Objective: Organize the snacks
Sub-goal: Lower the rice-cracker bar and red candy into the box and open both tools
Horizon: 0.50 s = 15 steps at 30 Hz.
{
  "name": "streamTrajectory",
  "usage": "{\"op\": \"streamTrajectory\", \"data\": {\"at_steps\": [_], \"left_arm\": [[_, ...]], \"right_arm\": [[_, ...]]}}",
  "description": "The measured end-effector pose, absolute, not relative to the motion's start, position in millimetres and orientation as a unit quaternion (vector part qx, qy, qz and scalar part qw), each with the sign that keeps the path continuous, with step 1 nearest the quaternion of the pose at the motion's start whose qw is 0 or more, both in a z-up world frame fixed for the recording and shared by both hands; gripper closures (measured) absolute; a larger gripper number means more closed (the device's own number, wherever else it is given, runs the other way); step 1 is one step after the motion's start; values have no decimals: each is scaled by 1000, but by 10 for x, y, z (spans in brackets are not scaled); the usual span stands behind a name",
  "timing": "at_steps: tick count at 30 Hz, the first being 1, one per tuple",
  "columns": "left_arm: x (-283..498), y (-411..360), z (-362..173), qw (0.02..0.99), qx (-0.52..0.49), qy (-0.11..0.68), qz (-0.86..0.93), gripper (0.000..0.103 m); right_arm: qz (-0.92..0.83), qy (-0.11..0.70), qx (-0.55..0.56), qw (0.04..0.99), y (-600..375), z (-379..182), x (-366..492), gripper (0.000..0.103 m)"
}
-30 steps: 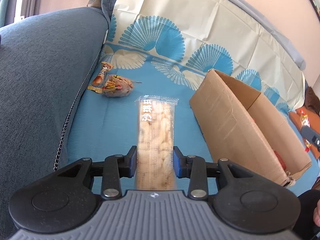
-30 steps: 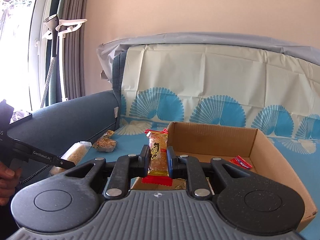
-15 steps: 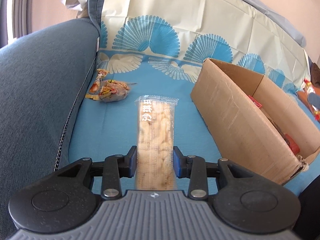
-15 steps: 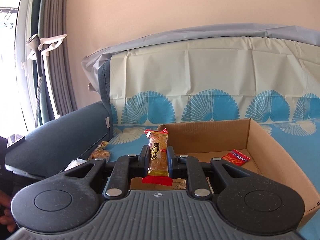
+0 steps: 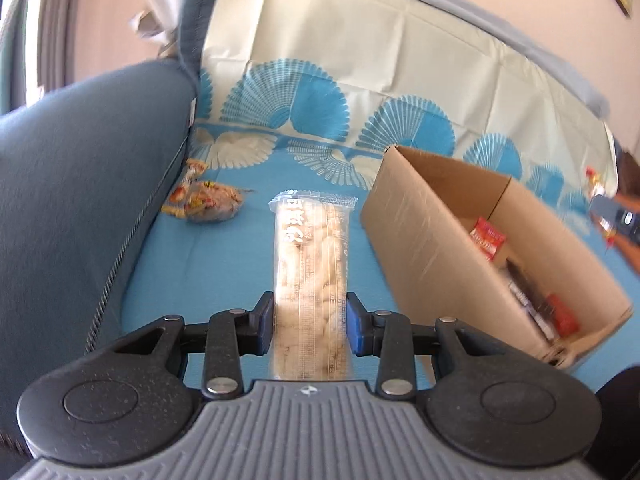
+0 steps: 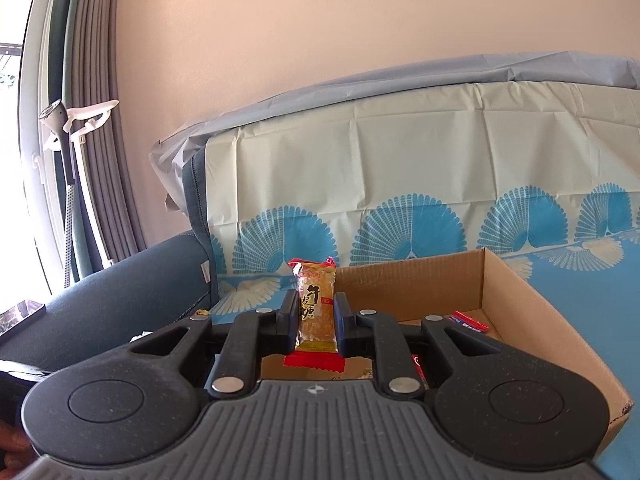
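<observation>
My left gripper [image 5: 311, 322] is shut on a long clear pack of pale puffed snacks [image 5: 311, 264], held above the blue sofa seat, left of an open cardboard box [image 5: 432, 232]. The box holds several small red and dark packets [image 5: 486, 238]. My right gripper [image 6: 317, 314] is shut on a small golden candy bar with red ends [image 6: 315, 304], held upright over the near left part of the same box [image 6: 520, 304]. A red packet [image 6: 468, 319] lies on the box floor.
Two small wrapped snacks [image 5: 204, 200] lie on the seat by the dark blue armrest [image 5: 80, 184]. A patterned cover [image 5: 340, 92] drapes the backrest. The right gripper with its candy shows at the far right [image 5: 608, 216]. A phone [image 6: 20, 314] rests on the armrest.
Both grippers keep their snacks. The left view has risen and swung right, showing more of the box inside. The right gripper has tilted up and moved closer over the box.
</observation>
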<state>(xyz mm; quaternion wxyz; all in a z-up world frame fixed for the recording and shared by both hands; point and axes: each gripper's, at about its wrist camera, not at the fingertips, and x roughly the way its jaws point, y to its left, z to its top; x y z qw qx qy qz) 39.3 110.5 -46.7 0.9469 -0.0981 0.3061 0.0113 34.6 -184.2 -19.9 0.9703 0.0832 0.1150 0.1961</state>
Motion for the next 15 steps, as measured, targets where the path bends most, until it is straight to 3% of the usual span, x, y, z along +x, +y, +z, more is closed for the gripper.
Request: {"op": "streamTrajectory", "data": {"at_steps": [15], "left_arm": [[474,282,233,966,-65,242,-58,63]], "right_arm": [[149,104,123,976,-1996,-192,403,85]]}}
